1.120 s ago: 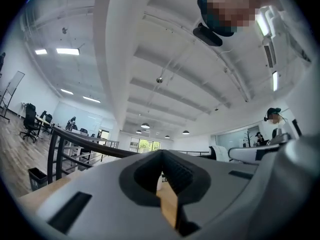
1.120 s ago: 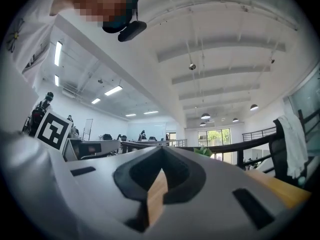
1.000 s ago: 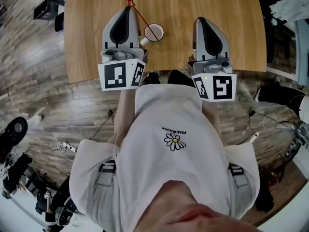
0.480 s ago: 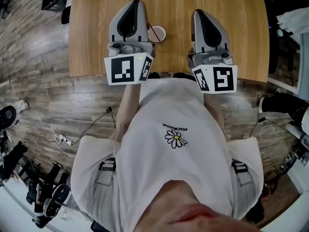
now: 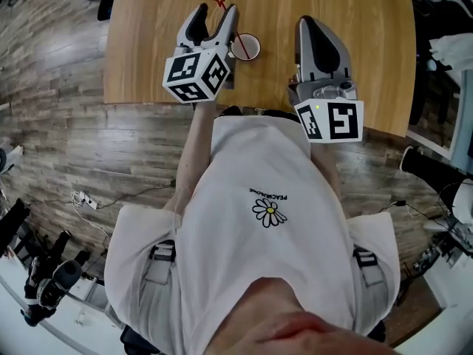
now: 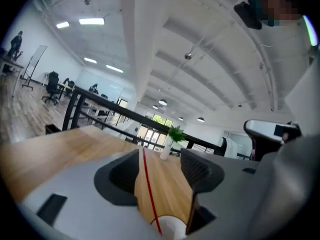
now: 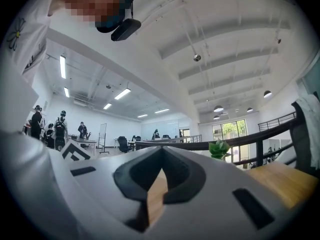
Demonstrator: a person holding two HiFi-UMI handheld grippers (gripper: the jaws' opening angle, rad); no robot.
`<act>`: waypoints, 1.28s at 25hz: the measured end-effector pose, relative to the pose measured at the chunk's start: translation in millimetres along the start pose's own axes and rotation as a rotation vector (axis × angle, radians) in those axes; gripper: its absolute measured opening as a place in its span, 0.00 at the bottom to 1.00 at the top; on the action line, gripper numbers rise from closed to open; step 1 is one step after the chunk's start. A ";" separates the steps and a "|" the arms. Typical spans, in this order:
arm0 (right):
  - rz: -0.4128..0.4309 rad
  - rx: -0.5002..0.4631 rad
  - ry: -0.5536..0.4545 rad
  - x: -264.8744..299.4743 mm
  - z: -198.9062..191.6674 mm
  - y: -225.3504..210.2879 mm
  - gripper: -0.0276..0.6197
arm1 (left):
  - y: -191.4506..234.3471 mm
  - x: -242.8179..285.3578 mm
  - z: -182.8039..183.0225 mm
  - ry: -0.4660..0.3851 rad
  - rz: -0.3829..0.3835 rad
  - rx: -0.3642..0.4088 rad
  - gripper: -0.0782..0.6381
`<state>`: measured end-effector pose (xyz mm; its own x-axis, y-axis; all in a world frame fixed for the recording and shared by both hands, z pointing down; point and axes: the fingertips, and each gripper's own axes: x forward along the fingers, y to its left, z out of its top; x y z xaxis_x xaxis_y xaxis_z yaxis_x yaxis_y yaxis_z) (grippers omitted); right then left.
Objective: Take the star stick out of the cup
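A thin red star stick (image 5: 228, 22) leans out of a small white cup (image 5: 247, 46) on the wooden table (image 5: 148, 50); its red star lies past the left jaws' tips. My left gripper (image 5: 214, 13) is rolled on its side just left of the cup, and its jaws are opening. In the left gripper view the stick (image 6: 148, 186) runs between the spread jaws, close to the left one, down into the cup (image 6: 170, 228). The left gripper (image 6: 160, 156) has no pad pressing on it. My right gripper (image 5: 312, 24) rests right of the cup, shut and empty (image 7: 162, 165).
The table's front edge runs just under both grippers, with wood floor, cables and gear on the floor to the left. A small potted plant (image 6: 170, 141) stands at the table's far end, also in the right gripper view as the plant (image 7: 220, 149). People stand far off in the room.
The left gripper has rolled onto its side and its jaws have spread apart; the stick and star, covered before, now show between and past them. The right gripper has hardly moved.
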<state>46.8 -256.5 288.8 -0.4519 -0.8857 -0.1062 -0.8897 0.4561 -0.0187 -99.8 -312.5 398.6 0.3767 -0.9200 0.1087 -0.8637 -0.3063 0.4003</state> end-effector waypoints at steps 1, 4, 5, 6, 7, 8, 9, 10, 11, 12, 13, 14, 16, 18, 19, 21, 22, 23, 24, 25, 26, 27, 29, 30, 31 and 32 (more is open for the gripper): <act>0.007 0.001 0.003 0.5 -1.3 1.7 0.05 | 5.8 1.9 -16.3 0.046 0.002 -0.037 0.46; 0.019 0.005 0.015 1.9 -5.8 2.4 0.05 | 12.7 8.6 -58.9 0.172 -0.025 -0.131 0.44; 0.020 0.008 0.017 2.1 -7.1 1.5 0.05 | 13.5 10.8 -70.0 0.203 -0.036 -0.159 0.42; 0.020 0.012 0.019 2.1 -8.1 0.6 0.05 | 14.3 12.7 -79.7 0.229 -0.043 -0.183 0.42; 0.020 0.015 0.021 2.1 -8.7 -0.1 0.05 | 15.1 14.3 -88.3 0.253 -0.050 -0.202 0.40; 0.020 0.017 0.022 2.1 -9.1 -0.6 0.05 | 15.9 16.0 -95.6 0.274 -0.057 -0.215 0.40; 0.019 0.018 0.023 2.4 -9.2 -1.0 0.05 | 16.6 17.8 -101.4 0.291 -0.063 -0.224 0.39; 0.019 0.017 0.023 2.9 -9.2 -1.2 0.05 | 17.5 19.4 -105.5 0.301 -0.067 -0.233 0.37; 0.019 0.015 0.024 3.4 -9.2 -1.4 0.05 | 18.5 20.8 -108.2 0.307 -0.069 -0.242 0.35; 0.019 0.014 0.024 3.7 -9.1 -1.6 0.05 | 19.4 21.7 -109.5 0.309 -0.071 -0.249 0.34; 0.018 0.013 0.024 3.6 -9.1 -2.0 0.05 | 19.8 22.1 -109.5 0.308 -0.072 -0.255 0.32; 0.017 0.013 0.024 3.2 -9.3 -2.6 0.05 | 20.1 22.0 -109.2 0.305 -0.072 -0.259 0.30; 0.015 0.013 0.026 2.7 -10.3 -4.5 0.05 | 22.3 21.3 -110.7 0.306 -0.064 -0.264 0.24; 0.016 0.011 0.027 3.0 -11.2 -6.2 0.05 | 24.3 20.9 -113.2 0.312 -0.055 -0.263 0.19; 0.017 0.009 0.027 3.2 -11.2 -6.7 0.05 | 24.1 21.0 -113.3 0.312 -0.055 -0.263 0.18; 0.020 0.005 0.027 3.7 -11.1 -6.3 0.05 | 23.1 20.9 -112.7 0.311 -0.060 -0.262 0.16; 0.021 0.004 0.027 3.9 -11.2 -5.8 0.05 | 22.8 20.7 -112.4 0.312 -0.063 -0.261 0.15; 0.022 0.002 0.027 4.3 -11.3 -5.5 0.05 | 22.6 20.6 -111.9 0.312 -0.066 -0.261 0.15; 0.022 0.001 0.028 4.6 -11.4 -5.6 0.05 | 22.3 21.0 -111.5 0.311 -0.068 -0.262 0.14; 0.022 0.001 0.028 5.1 -11.7 -6.0 0.05 | 22.0 21.6 -110.9 0.309 -0.069 -0.264 0.14; 0.022 0.000 0.029 5.6 -12.1 -6.6 0.05 | 21.7 22.2 -110.6 0.307 -0.069 -0.265 0.14; 0.023 0.000 0.029 6.3 -12.5 -7.2 0.05 | 21.8 22.5 -110.9 0.307 -0.067 -0.268 0.14; 0.024 0.003 0.029 7.5 -13.2 -8.6 0.05 | 21.6 23.2 -111.9 0.307 -0.062 -0.278 0.14; 0.026 0.004 0.028 8.1 -13.3 -9.3 0.05 | 21.4 23.7 -111.1 0.305 -0.059 -0.280 0.14; 0.029 0.004 0.027 8.7 -13.2 -9.8 0.05 | 21.4 24.3 -107.7 0.297 -0.056 -0.275 0.14; 0.031 0.002 0.026 9.5 -13.0 -10.2 0.05 | 21.2 25.1 -101.4 0.284 -0.053 -0.264 0.14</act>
<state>50.8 -270.7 300.9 -0.4808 -0.8731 -0.0811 -0.8751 0.4836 -0.0182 -74.7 -317.2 502.2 0.5281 -0.7890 0.3141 -0.7387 -0.2444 0.6282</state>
